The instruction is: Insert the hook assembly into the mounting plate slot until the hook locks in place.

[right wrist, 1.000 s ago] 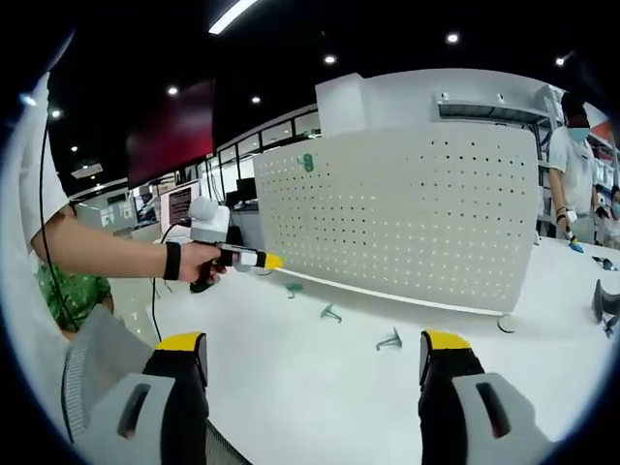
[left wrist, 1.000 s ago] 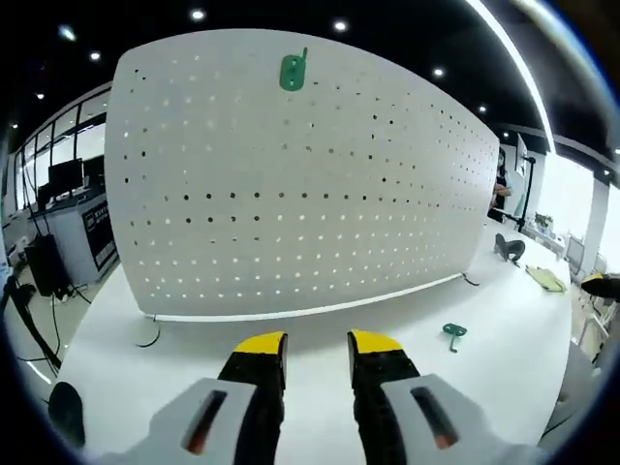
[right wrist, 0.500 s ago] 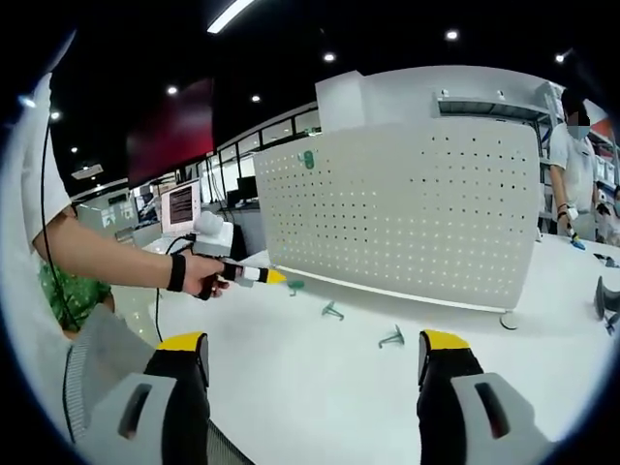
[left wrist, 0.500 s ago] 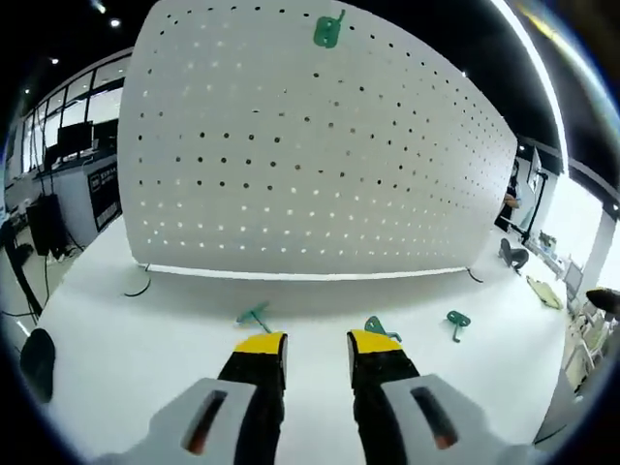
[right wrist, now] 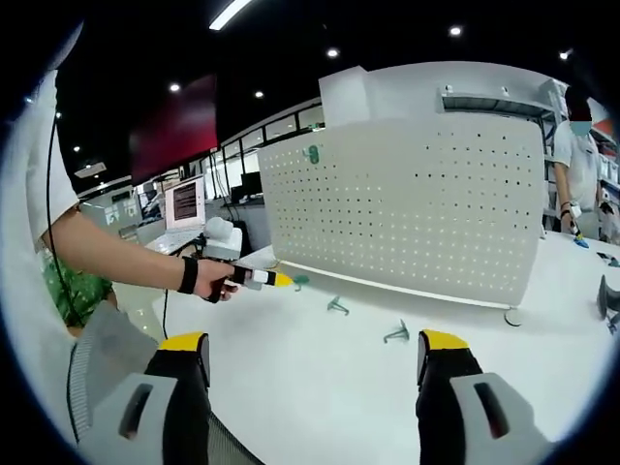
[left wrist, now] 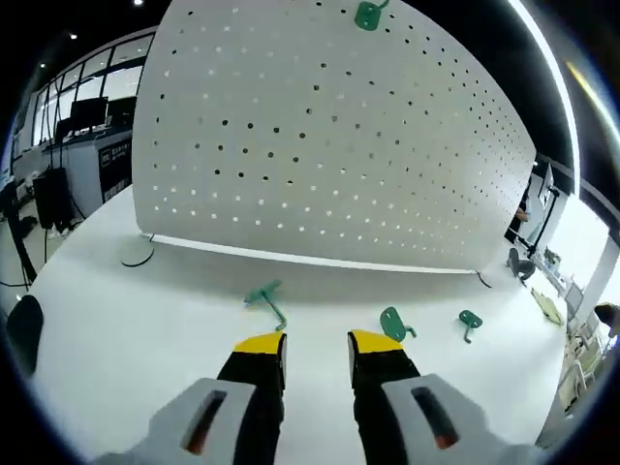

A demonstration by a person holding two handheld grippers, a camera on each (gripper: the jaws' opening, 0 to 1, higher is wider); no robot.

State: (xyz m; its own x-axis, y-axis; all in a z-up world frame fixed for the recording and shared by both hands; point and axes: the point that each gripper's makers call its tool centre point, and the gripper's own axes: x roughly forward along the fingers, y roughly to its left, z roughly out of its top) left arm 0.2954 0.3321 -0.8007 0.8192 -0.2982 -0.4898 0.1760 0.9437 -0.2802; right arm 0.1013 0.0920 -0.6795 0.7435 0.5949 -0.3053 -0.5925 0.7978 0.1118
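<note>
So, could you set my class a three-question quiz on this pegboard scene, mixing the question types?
1. True or false: a green hook already hangs near the top of the pegboard.
2. How many green hooks lie loose on the table?
3. Which tool has its jaws wider apart: A) left tool B) right tool?

Key: 1 true; 2 three; 3 B.

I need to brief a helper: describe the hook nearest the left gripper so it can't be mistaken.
Start at the white pegboard standing on the white table. Three green hooks lie loose on the table before its lower edge. Take the leftmost hook, just ahead of the left gripper: its long thin stem shows, while the other two present rounded plates.
</note>
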